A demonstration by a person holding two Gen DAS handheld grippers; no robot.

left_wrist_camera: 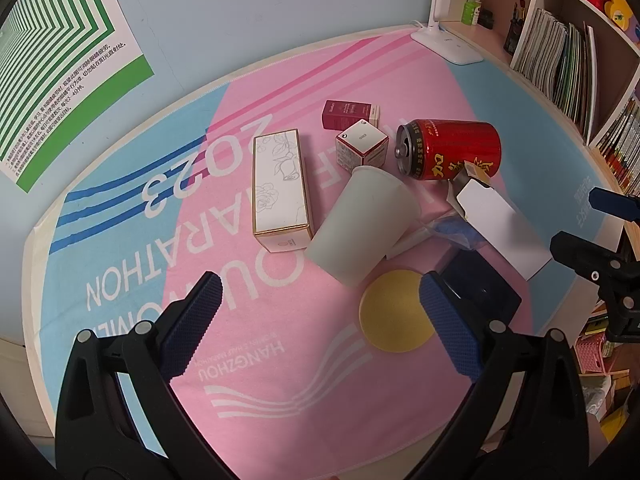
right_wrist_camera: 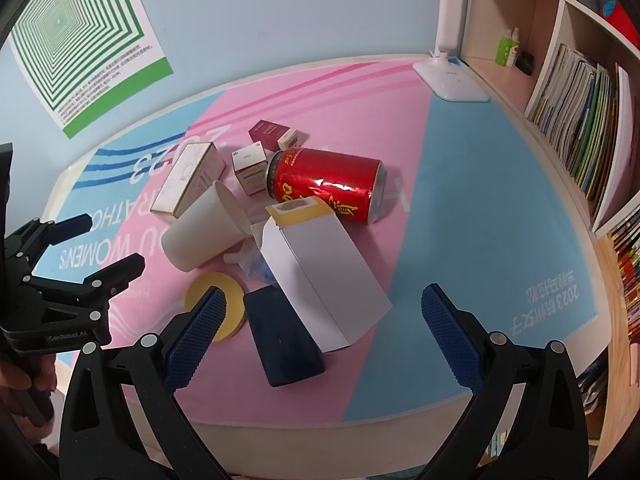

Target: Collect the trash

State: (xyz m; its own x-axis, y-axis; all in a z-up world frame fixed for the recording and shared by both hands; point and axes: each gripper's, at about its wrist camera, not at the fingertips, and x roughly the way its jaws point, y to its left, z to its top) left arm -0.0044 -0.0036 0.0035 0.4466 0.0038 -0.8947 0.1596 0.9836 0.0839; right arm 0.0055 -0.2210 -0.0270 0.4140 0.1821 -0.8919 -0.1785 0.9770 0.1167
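Observation:
Trash lies in a heap on the pink and blue mat (left_wrist_camera: 280,380): a tipped white paper cup (left_wrist_camera: 362,226), a red can on its side (left_wrist_camera: 452,150), a long white rose-print box (left_wrist_camera: 280,188), a small white cube box (left_wrist_camera: 362,144), a maroon box (left_wrist_camera: 348,114), an open white carton (left_wrist_camera: 500,224), a dark blue case (left_wrist_camera: 480,292) and a yellow tape roll (left_wrist_camera: 394,312). My left gripper (left_wrist_camera: 320,328) is open and empty, just short of the cup and roll. My right gripper (right_wrist_camera: 320,332) is open and empty over the dark case (right_wrist_camera: 282,338) and white carton (right_wrist_camera: 320,276).
A white desk lamp base (left_wrist_camera: 446,44) stands at the back right. A bookshelf (left_wrist_camera: 560,60) with books runs along the right side. A green-striped poster (left_wrist_camera: 52,52) hangs on the blue wall. The mat's front edge (right_wrist_camera: 320,424) lies close under the right gripper.

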